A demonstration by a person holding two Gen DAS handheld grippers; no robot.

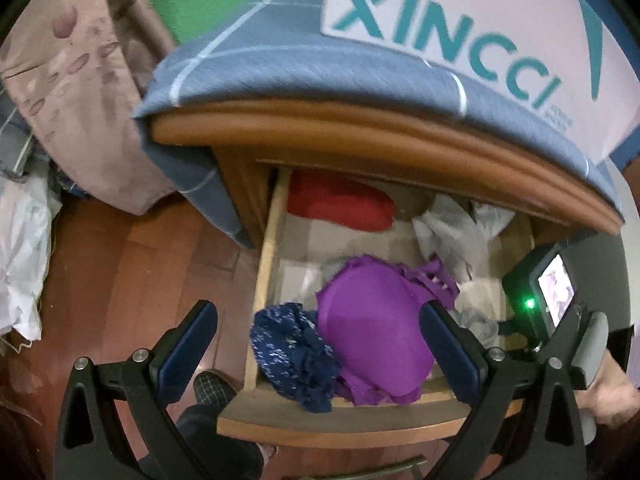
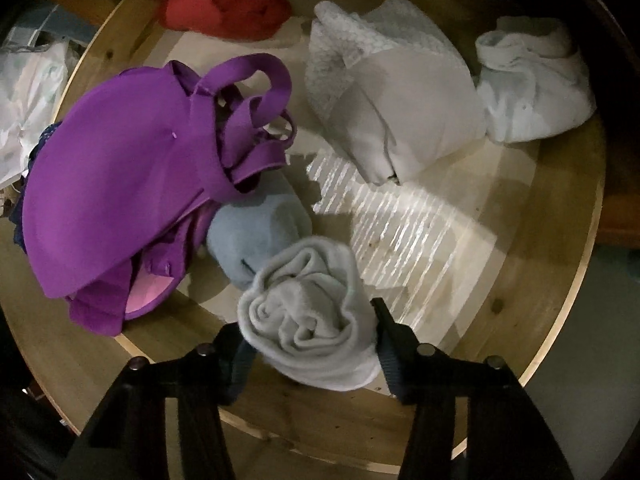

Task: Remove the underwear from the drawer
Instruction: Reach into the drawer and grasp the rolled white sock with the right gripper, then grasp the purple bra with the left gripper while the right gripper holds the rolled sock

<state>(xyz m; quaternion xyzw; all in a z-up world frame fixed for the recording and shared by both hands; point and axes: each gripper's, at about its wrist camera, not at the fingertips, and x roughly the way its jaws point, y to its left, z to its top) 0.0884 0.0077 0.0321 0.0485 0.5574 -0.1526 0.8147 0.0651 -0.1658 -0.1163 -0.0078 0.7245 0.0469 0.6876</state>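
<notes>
Jaws of right gripper (image 2: 310, 344) clenched around rolled pale-grey fabric bundle (image 2: 308, 316) lying crosswise in wooden drawer (image 2: 560, 320); left gripper (image 1: 320, 332) released, above.

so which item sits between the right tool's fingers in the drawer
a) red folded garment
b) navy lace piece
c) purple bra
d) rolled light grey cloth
d: in the right wrist view the right tool has its two fingers on either side of the rolled light grey cloth, while the purple bra lies off to the left.
</notes>
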